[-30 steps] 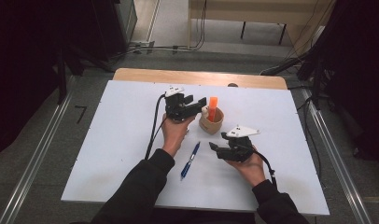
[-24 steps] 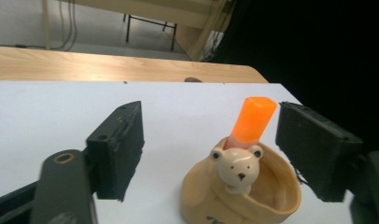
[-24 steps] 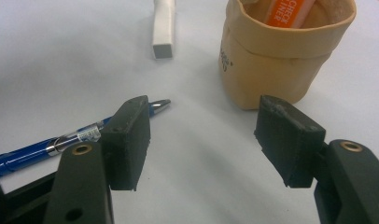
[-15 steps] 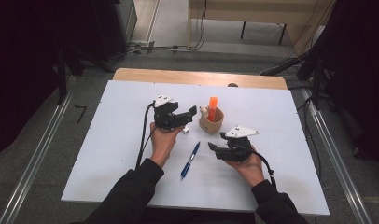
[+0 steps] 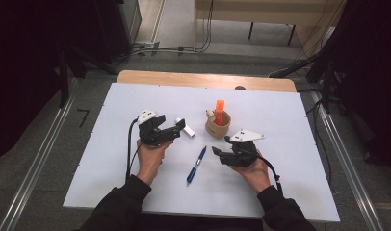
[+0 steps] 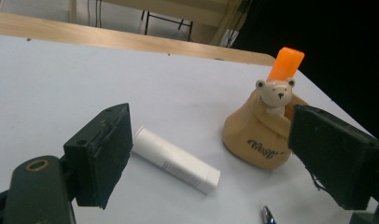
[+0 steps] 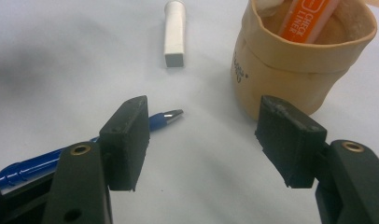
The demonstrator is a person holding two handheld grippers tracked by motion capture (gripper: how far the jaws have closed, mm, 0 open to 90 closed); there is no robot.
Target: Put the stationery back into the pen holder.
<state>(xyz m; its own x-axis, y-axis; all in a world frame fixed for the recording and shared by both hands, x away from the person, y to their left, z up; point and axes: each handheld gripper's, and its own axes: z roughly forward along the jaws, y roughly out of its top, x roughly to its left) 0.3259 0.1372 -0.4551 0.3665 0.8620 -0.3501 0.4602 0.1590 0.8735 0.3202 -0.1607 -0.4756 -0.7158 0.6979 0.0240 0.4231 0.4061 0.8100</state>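
A tan fabric cup (image 5: 217,127) with a small bear figure (image 6: 275,94) stands mid-table, an orange marker (image 5: 219,110) upright in it. A white tube (image 5: 186,129) lies left of the cup. A blue pen (image 5: 196,165) lies nearer the front edge. My left gripper (image 5: 176,130) sits just left of the tube and points at it; its jaws have just been opening and grip nothing. In the left gripper view the tube (image 6: 176,161) lies on the table beyond the open gripper (image 6: 211,147). My right gripper (image 7: 204,135) is open and empty, low over the pen (image 7: 47,161).
The white table top (image 5: 290,115) has a bare wooden strip (image 5: 203,79) along its far edge. Dark curtains and metal floor rails flank the table. The cup (image 7: 299,65) stands right in front of the right gripper's right-hand jaw.
The left gripper let go of the orange marker in the cup, opened its jaws and drew back left and down toward the white tube. The right gripper stayed still.
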